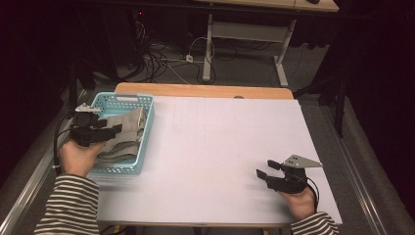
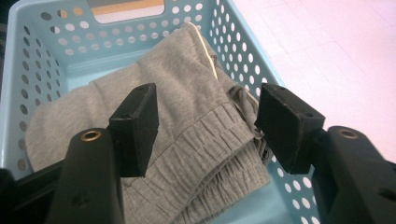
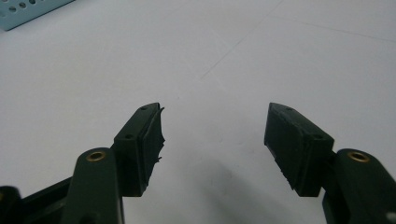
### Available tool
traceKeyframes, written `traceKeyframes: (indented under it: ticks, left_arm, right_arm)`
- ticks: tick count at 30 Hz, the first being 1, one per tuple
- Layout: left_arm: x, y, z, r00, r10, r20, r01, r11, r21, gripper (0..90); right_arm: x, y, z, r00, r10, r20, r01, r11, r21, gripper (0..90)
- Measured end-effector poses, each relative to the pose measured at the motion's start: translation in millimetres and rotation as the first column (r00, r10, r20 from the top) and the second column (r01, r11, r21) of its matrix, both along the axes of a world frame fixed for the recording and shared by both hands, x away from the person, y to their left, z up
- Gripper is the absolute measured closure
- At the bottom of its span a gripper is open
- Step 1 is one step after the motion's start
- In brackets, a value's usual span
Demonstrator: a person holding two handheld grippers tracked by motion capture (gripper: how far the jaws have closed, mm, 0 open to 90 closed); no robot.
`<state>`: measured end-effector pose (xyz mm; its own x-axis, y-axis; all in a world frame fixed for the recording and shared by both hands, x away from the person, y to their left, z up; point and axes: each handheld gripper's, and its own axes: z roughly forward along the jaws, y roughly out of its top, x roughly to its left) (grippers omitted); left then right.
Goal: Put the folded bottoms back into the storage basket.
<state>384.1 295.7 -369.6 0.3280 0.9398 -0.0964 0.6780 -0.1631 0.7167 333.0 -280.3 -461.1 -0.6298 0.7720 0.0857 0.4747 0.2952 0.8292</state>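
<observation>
A light blue perforated basket (image 1: 147,128) stands at the table's left edge with a folded grey garment (image 1: 122,134) in it. My left gripper (image 1: 113,128) hovers over the basket, open, its jaws apart above the garment (image 2: 187,93) and its elastic waistband. The basket wall (image 2: 233,42) surrounds the cloth. My right gripper (image 1: 266,171) rests low over the white table surface near the front right, open with nothing between its jaws (image 3: 212,135).
The white table top (image 1: 225,147) stretches between the two grippers. A corner of the basket (image 3: 28,11) shows far off in the right gripper view. Beyond the table stand a desk frame (image 1: 244,44) and floor cables (image 1: 161,58).
</observation>
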Motion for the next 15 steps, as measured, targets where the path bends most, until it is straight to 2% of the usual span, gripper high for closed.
traceKeyframes:
  ticks: [15]
  left_arm:
    - [-14.7,3.0,-3.7,0.9997,-0.016,0.021,0.016,0.9998,-0.014,37.4]
  right_arm:
    - [-0.6,0.3,0.0,1.0000,-0.001,0.000,0.001,1.000,0.002,37.3]
